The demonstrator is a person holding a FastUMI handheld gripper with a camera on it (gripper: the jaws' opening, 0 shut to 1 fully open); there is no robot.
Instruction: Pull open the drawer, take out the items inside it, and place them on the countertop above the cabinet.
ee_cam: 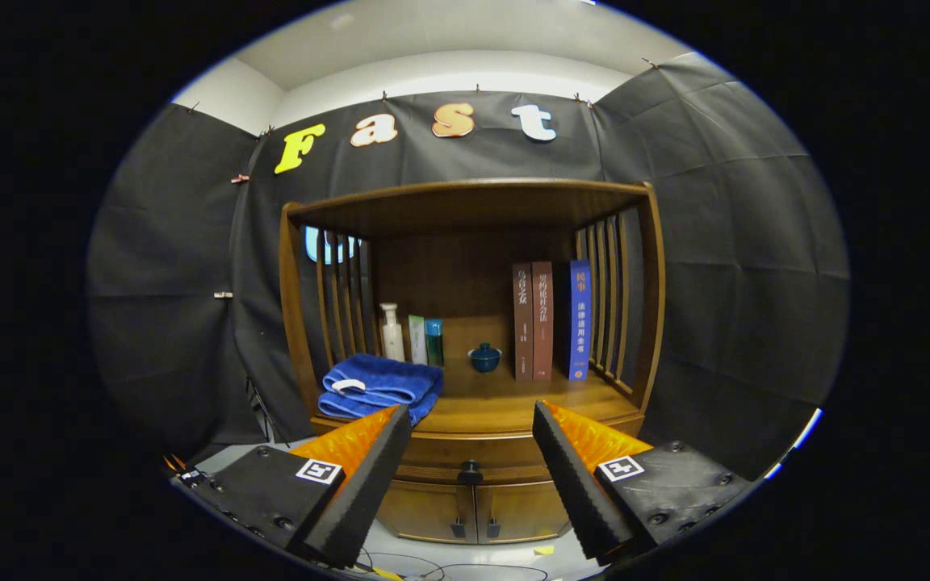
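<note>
i see black cloth walls (723, 242) pinned around a wooden shelf cabinet (473, 210), a pale ceiling (449, 40) above, and a light floor (465, 557) with loose cables.

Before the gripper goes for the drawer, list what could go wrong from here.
1. The gripper is open, fingers spread well wider than the small dark drawer knob between them; a slightly off-centre close could slip off it.
2. The countertop already holds a folded blue towel near its front edge, bottles, a small blue lidded cup and books; items set down carelessly could knock these.
</note>
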